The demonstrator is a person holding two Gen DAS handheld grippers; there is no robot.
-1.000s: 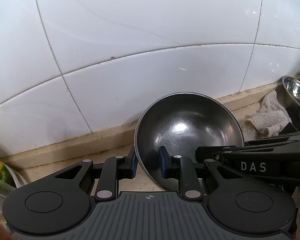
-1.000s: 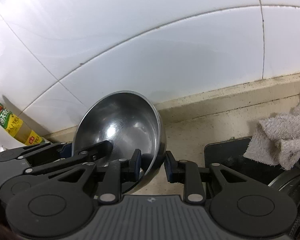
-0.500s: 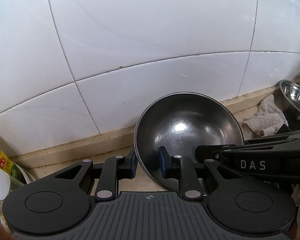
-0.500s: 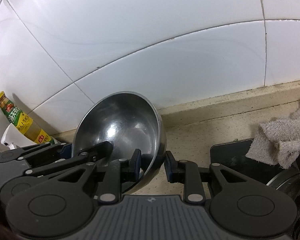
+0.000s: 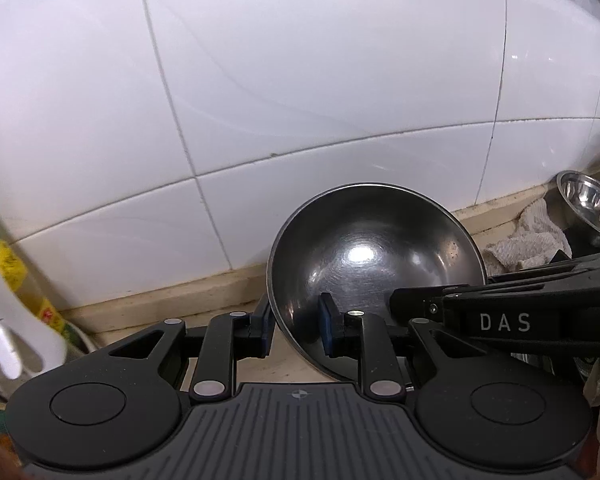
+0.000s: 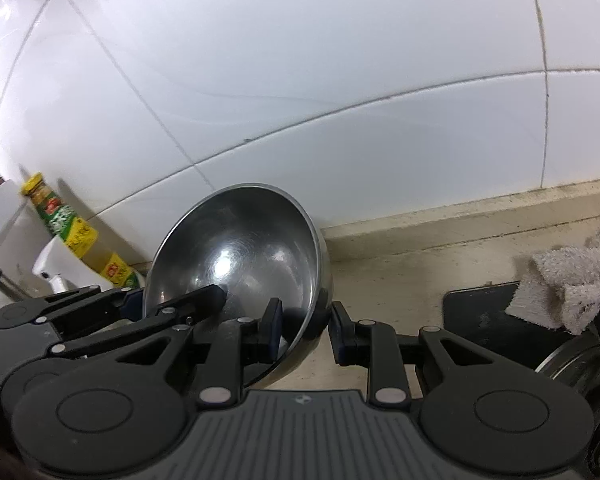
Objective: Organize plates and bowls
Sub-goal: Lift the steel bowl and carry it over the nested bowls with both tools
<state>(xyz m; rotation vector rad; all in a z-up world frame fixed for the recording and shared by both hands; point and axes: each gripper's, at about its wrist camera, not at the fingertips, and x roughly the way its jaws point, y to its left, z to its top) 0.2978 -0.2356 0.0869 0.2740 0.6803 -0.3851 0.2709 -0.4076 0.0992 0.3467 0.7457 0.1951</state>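
Left wrist view: the left claw [image 5: 294,330] is clamped on the near rim of the steel bowl [image 5: 374,264], which is tilted up off the desk [image 5: 140,312] before the tiled wall [image 5: 300,80]. A second steel bowl [image 5: 588,204] waits at far right, beside a towel [image 5: 528,236].

Right wrist view: the right claw [image 6: 305,330] pinches the same bowl's opposite rim [image 6: 236,256], near a sauce bottle [image 6: 72,232]. To carry well, I'd judge both claws should move together, keeping the rim level, and clear the towel [image 6: 568,280].
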